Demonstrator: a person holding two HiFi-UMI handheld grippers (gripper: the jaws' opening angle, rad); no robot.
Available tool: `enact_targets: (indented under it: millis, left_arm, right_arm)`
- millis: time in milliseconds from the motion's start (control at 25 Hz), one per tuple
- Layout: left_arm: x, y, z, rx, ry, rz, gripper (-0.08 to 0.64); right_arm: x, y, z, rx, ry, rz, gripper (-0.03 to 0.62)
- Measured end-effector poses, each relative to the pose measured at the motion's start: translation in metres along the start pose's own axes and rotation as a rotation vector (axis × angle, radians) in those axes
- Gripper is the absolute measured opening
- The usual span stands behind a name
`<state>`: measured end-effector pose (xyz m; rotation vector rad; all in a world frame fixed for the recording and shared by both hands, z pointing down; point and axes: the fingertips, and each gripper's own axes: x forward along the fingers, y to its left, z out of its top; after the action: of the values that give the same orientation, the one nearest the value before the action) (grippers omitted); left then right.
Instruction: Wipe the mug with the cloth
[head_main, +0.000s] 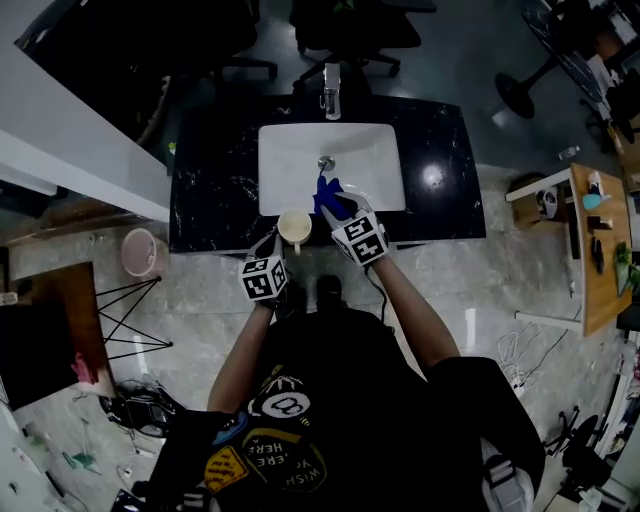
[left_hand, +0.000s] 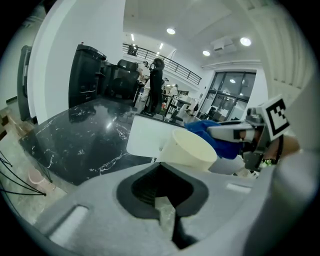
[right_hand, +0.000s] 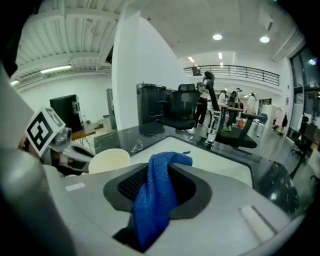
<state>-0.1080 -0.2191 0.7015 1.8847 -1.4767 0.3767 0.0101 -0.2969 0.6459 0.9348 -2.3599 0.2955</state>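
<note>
A cream mug (head_main: 295, 228) hangs over the front edge of the white sink (head_main: 375, 160), with my left gripper (head_main: 281, 243) shut on it from below. In the left gripper view the mug (left_hand: 189, 148) tilts with its mouth to the right, just past my left gripper (left_hand: 162, 187). My right gripper (head_main: 336, 206) is shut on a blue cloth (head_main: 327, 192), which hangs right beside the mug's rim. In the right gripper view the cloth (right_hand: 156, 192) drapes out between the jaws, and the mug (right_hand: 110, 160) shows to its left.
A chrome faucet (head_main: 331, 92) stands behind the basin in a black marble counter (head_main: 215, 170). A pink bucket (head_main: 139, 251) and a black wire stand (head_main: 130, 315) sit on the floor at the left. A wooden table (head_main: 602, 250) is at the right.
</note>
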Motion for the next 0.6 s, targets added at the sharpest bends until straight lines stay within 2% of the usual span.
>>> enact_targets:
  millis: [80, 160, 320, 400, 440, 480, 600]
  left_arm:
    - [0.0, -0.003, -0.002, 0.009, 0.006, -0.002, 0.004]
    - [-0.001, -0.005, -0.003, 0.01, 0.009, -0.005, 0.003]
    - [0.001, -0.005, 0.002, 0.012, 0.01, -0.008, 0.003]
    - [0.002, -0.006, 0.001, 0.016, 0.012, -0.012, 0.003]
    - [0.002, -0.005, 0.0, 0.02, 0.015, -0.012, 0.003]
    - [0.001, -0.005, 0.0, 0.027, 0.019, -0.011, 0.005]
    - [0.001, -0.006, 0.001, 0.043, 0.028, -0.012, 0.005]
  right_arm:
    - [0.005, 0.018, -0.011, -0.079, 0.047, 0.065, 0.115]
    - [-0.002, 0.044, -0.028, -0.115, 0.074, 0.105, 0.11]
    - [-0.018, 0.09, -0.05, -0.038, 0.052, 0.169, 0.11]
    - [-0.023, 0.11, -0.057, -0.074, 0.061, 0.237, 0.11]
    - [-0.025, 0.109, -0.057, -0.085, 0.063, 0.242, 0.11]
    - [-0.025, 0.098, -0.054, -0.059, 0.057, 0.211, 0.11]
    - [-0.019, 0.029, -0.02, 0.138, -0.016, 0.027, 0.109]
